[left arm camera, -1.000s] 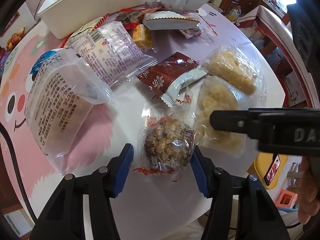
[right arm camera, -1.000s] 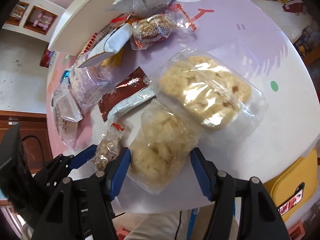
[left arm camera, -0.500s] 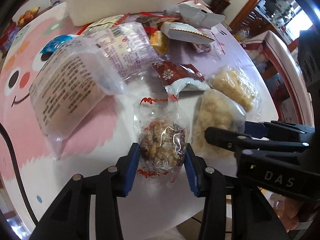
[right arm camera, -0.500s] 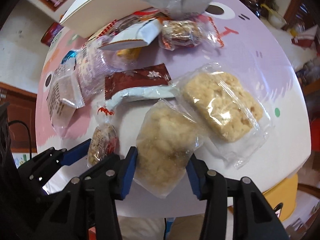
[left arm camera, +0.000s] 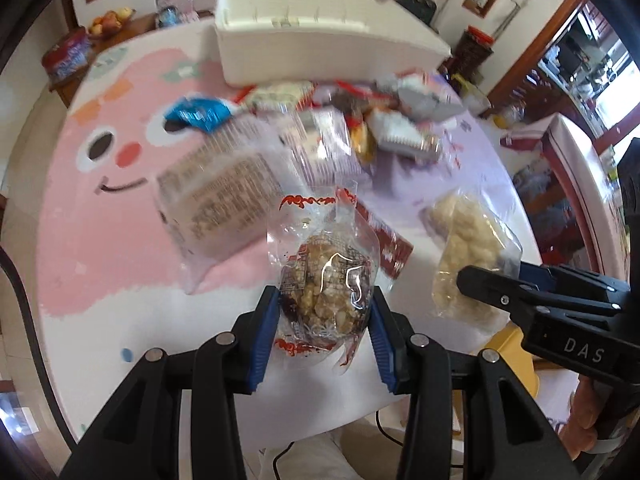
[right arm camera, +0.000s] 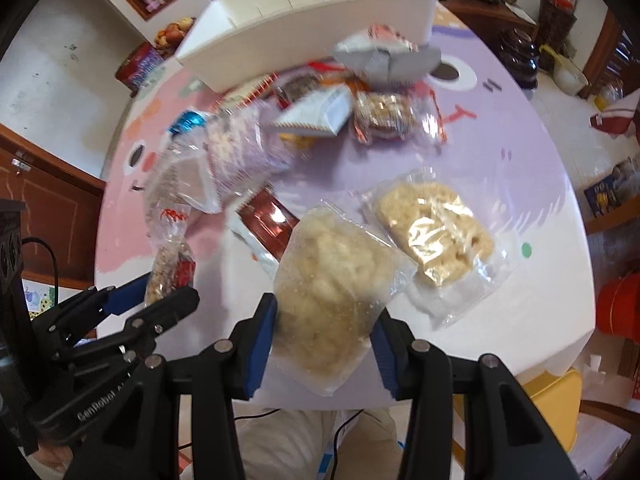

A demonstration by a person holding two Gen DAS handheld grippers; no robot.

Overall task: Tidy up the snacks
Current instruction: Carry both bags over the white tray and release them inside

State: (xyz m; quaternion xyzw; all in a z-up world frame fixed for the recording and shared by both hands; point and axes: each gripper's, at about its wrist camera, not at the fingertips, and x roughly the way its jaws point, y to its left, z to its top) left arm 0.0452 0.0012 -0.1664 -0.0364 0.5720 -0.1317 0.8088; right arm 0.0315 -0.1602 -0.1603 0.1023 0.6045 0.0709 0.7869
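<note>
- Both tongs grasp: my left gripper (left arm camera: 323,318) clenches the nut snack (left arm camera: 326,288), my right gripper (right arm camera: 325,328) the pale rice cake (right arm camera: 334,280), near the tabletop's (right arm camera: 520,160) front edge.
- Farther, snack pile (right arm camera: 320,96), then white box (right arm camera: 304,20) at the far edge.

Clear-wrapped brown nut-cluster snack with red print (left arm camera: 326,284): clamped between blue jaws, raised off the table. Clear bag of pale puffed-rice cake (right arm camera: 332,292): clamped likewise, tilted. Second pale rice cake in clear wrap (right arm camera: 436,236): flat on table. Mixed wrapper pile (right arm camera: 320,96) lies beside white rectangular plastic bin (right arm camera: 304,16).
</note>
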